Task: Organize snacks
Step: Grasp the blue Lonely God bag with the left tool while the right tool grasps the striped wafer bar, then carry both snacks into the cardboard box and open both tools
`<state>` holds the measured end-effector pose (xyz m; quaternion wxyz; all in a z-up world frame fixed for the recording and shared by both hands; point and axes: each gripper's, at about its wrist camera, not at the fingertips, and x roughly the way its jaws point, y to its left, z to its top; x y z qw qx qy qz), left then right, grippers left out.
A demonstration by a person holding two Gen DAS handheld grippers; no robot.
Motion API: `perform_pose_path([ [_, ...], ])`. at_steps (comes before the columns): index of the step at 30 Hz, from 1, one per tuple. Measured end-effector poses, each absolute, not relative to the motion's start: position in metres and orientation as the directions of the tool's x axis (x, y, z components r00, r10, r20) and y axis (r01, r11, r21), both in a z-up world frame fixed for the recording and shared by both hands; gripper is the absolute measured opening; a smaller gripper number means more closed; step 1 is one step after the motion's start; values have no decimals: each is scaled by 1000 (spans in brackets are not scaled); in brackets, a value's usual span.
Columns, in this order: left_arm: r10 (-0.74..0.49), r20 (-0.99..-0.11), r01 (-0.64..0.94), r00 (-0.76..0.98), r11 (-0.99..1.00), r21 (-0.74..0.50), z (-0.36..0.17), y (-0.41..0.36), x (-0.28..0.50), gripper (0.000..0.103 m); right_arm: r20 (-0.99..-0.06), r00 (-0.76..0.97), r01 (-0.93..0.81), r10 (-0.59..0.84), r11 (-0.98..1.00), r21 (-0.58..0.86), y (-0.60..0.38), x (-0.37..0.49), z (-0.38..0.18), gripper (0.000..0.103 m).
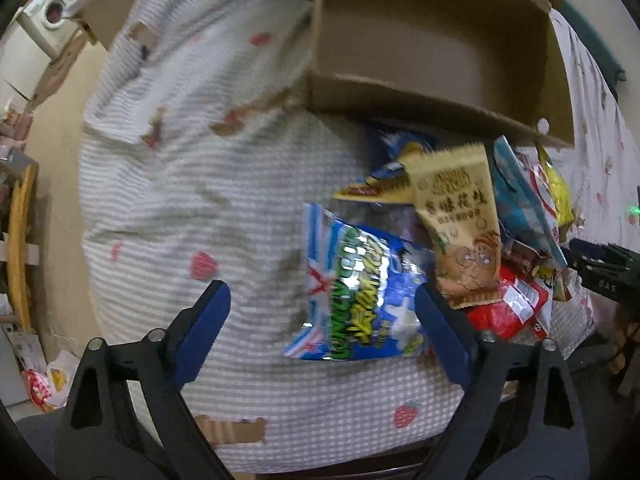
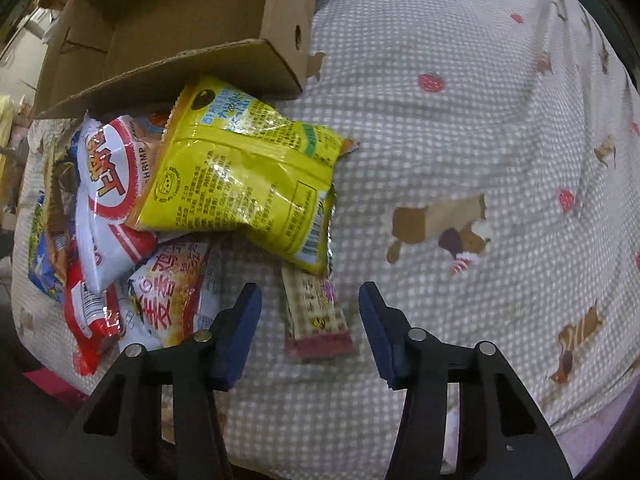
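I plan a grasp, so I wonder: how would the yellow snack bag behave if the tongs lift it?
The yellow snack bag looks puffed and crinkled, so probably light and floppy. Its glossy film may slip between the pads. It leans on other packets, which might shift.

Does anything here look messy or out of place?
Yes: the snack packets lie jumbled in front of the brown cardboard box, which looks empty. The big yellow crinkly packet sprawls across others, partly covering a small beige bar wrapper.

Left view motion-blurred: blue bag [image 1: 360, 300] print unreadable. Box [image 2: 180, 24] top cropped in right view; bar [image 2: 316, 320] partly under yellow bag [image 2: 240, 176].
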<state>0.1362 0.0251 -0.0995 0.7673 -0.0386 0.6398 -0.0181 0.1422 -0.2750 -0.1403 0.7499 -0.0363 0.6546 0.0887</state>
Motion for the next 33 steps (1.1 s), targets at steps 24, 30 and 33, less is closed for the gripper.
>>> perform_pose_path([
  [24, -135, -988, 67, 75, 989, -130, -138, -4, 120, 69, -988, 91, -200, 127, 974, 107, -254, 117, -201, 28],
  [30, -156, -984, 58, 88, 987, -151, -115, 17, 99, 56, -974, 92, -217, 206, 959, 182, -252, 86, -183, 27],
  [33, -171, -978, 49, 120, 985, -166, -92, 30, 88, 54, -959, 129, -243, 252, 946, 216, -249, 69, -170, 27],
])
